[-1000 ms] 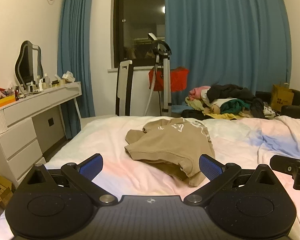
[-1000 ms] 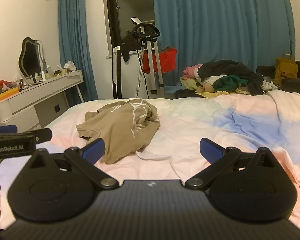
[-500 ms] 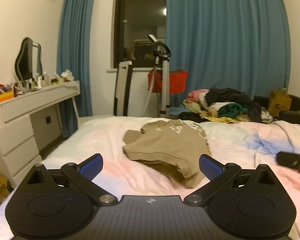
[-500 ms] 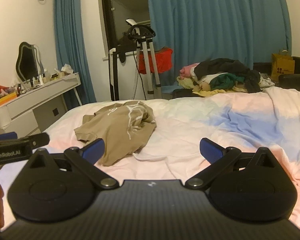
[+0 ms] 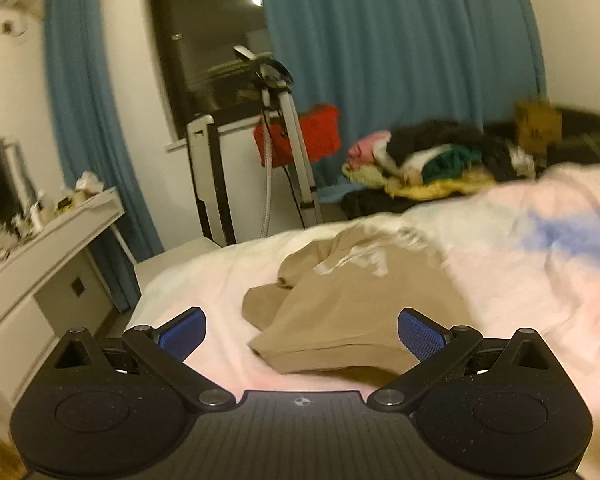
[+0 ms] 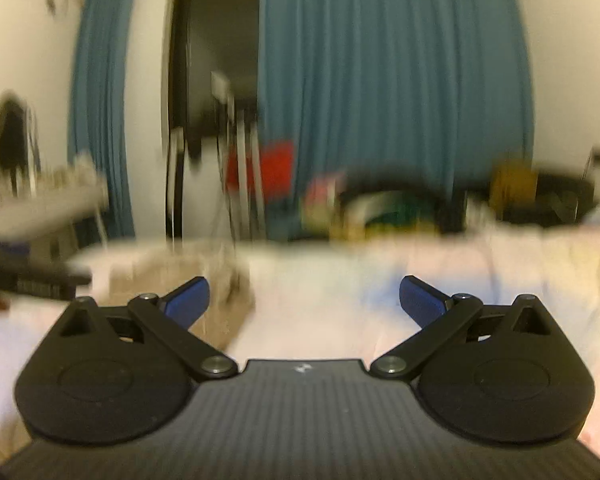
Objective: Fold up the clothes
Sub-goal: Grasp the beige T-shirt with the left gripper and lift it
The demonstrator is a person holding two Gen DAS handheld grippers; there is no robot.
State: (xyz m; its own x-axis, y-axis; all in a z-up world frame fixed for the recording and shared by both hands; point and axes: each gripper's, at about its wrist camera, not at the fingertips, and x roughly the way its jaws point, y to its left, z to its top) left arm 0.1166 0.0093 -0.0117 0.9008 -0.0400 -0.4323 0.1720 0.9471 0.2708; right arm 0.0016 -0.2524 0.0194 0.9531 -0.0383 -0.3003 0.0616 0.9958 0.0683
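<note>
Left wrist view: the left gripper fills the bottom of the frame, its blue-padded fingers spread wide apart with nothing between them. Just beyond and between the fingers, at lower centre, a tan shirt lies crumpled on the bed, white print uppermost at its far end and a doubled hem nearest the camera. The bed runs from lower centre to the right edge. At left stands a white dresser; at upper centre, a dark window flanked by blue curtains; at centre right, a heap of clothes beyond the bed. Right wrist view, heavily motion-blurred: the right gripper is likewise splayed and empty; the shirt appears only as a tan smear behind its left finger, and a dark bar at centre left is probably the other gripper, though blur prevents certainty. Interpretation: this is the approach step, before any fold; neither gripper touches the cloth. The next move calls for lowering each gripper onto a separate edge or corner of the shirt, closing on a single layer, and drawing the garment out flat on the bed. Because the near hem is bunched, a careless pinch may take several layers together.
</note>
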